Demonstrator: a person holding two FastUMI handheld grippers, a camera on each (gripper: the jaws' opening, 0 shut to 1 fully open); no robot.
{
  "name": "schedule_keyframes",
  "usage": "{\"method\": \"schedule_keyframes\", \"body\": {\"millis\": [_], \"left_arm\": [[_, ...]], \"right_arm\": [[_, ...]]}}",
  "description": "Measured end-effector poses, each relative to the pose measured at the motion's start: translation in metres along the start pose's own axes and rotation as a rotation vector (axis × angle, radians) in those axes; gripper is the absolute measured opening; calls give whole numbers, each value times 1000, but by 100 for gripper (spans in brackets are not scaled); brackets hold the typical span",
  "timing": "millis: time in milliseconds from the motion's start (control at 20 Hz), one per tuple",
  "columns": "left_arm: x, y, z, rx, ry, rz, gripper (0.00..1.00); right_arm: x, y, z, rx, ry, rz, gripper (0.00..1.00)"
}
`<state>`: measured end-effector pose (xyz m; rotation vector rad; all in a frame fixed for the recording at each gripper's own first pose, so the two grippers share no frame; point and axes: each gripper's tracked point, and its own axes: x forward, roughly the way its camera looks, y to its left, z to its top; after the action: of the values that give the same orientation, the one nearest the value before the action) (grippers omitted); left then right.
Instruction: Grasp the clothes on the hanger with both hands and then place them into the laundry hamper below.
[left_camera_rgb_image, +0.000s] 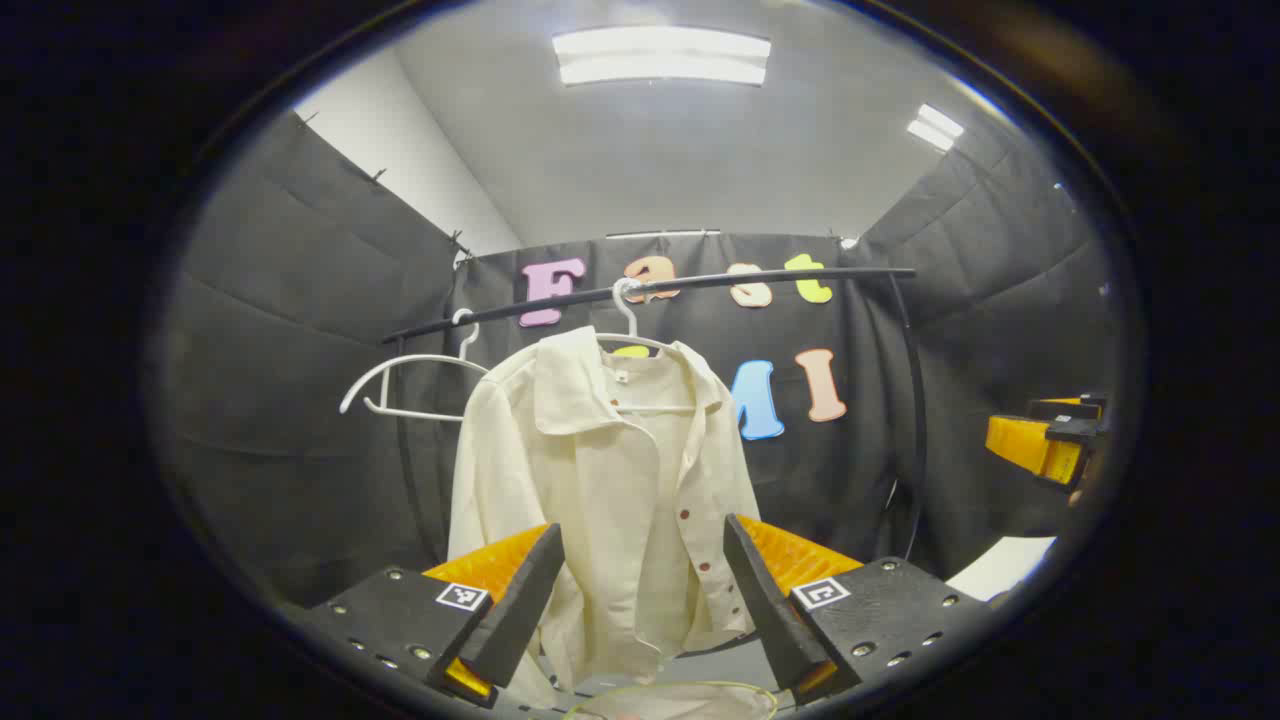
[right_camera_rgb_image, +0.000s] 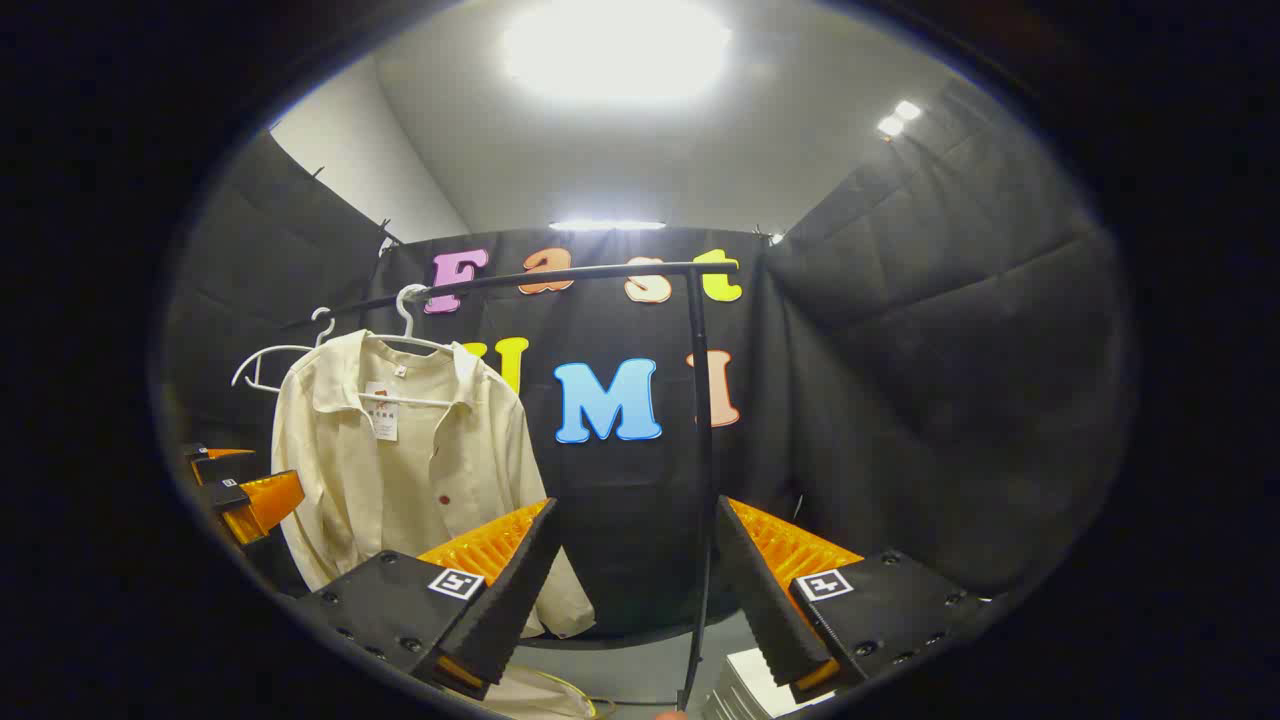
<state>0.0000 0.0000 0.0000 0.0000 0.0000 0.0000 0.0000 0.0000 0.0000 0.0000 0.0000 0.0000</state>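
A cream button-up shirt hangs on a white hanger from a black rail. My left gripper stands open in front of the shirt's lower half, apart from it, with nothing between its fingers. In the right gripper view the same shirt hangs at the left, and my right gripper is open to the right of it, facing the rail's upright post. The rim of a pale hamper peeks in below the shirt. The other gripper shows at the far right of the left gripper view.
A second, bare white hanger hangs on the rail to the left of the shirt. Black cloth walls close the booth on three sides. A white object lies on the floor near the post's foot.
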Motion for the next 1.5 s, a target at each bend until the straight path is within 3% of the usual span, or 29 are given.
{"method": "schedule_keyframes", "body": {"millis": [900, 1500], "left_arm": [[7, 19, 0, 25, 23, 37, 94], [27, 47, 25, -8, -20, 6, 94]], "right_arm": [[11, 35, 4, -5, -5, 75, 97], [38, 92, 28, 28, -39, 125, 98]]}}
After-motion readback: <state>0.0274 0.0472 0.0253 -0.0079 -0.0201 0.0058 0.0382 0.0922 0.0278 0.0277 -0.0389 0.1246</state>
